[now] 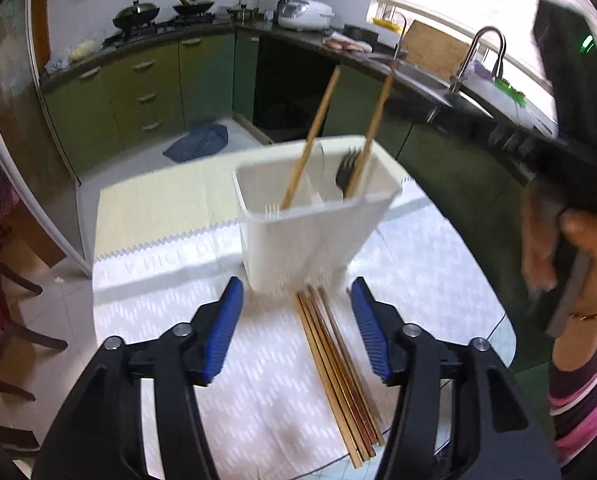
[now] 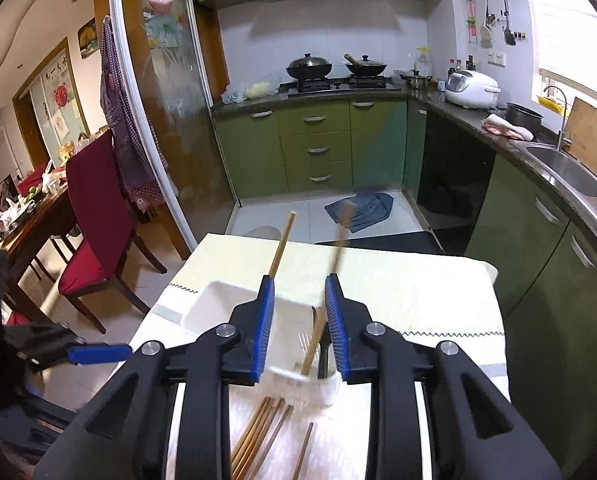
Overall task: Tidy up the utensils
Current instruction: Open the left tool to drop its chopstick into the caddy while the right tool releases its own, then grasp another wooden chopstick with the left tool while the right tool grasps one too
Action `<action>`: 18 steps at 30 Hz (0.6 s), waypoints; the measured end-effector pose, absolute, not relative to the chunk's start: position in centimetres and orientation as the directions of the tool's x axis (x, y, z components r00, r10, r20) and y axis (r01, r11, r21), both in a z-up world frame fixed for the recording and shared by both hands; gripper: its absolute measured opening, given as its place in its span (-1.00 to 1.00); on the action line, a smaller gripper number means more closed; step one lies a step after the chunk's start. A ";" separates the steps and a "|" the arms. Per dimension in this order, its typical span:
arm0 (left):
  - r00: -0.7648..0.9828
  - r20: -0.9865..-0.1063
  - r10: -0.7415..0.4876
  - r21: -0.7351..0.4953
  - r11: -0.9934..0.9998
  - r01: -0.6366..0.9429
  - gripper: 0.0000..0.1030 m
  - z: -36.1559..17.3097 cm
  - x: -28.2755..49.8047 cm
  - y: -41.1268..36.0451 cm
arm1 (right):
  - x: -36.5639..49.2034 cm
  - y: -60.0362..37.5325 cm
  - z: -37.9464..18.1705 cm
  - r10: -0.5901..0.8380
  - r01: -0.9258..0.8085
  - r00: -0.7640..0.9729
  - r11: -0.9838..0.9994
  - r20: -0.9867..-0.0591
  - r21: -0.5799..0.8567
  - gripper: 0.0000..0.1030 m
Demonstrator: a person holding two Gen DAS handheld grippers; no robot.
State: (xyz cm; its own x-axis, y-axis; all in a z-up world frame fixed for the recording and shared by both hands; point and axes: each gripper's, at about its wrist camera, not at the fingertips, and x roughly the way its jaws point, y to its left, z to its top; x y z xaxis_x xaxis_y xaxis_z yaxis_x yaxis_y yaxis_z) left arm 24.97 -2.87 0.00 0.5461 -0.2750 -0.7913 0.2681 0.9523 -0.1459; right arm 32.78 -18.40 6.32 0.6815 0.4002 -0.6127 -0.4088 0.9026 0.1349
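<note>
A white utensil holder stands on the cloth-covered table. Two wooden chopsticks and a dark fork stick up out of it. Several loose chopsticks lie on the cloth in front of it. My left gripper is open just short of the holder's base, above the loose chopsticks' far ends, holding nothing. In the right wrist view my right gripper hovers over the holder, jaws apart. A blurred chopstick leans in the holder close to the right finger, unpinched. More chopsticks lie below.
A person's hand holds the right gripper at the table's right edge. Green cabinets and a sink line the far and right sides. A red chair stands left of the table. A blue cloth lies on the floor.
</note>
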 end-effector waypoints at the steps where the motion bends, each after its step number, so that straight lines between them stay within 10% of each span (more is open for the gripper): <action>1: 0.532 -0.799 -0.279 -0.154 0.951 0.268 0.14 -0.7 24.8 -3.0 | 32.0 -18.9 6.6 0.406 -0.412 0.685 0.901 -0.605 0.138 -0.47; 18: 0.224 -0.952 -0.207 -0.174 0.972 0.159 -0.24 -13.4 26.9 -6.5 | 19.3 -31.3 1.8 0.326 -0.327 0.694 0.937 -0.642 0.123 -0.19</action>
State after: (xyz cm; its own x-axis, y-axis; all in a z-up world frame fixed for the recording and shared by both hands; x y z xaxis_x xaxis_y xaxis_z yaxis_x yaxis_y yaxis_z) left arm 26.90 -6.49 -13.37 0.2244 -0.2072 -0.9522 0.1594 0.9718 -0.1739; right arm 19.26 -31.29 1.77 0.6943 0.3259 -0.6417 -0.3265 0.9372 0.1227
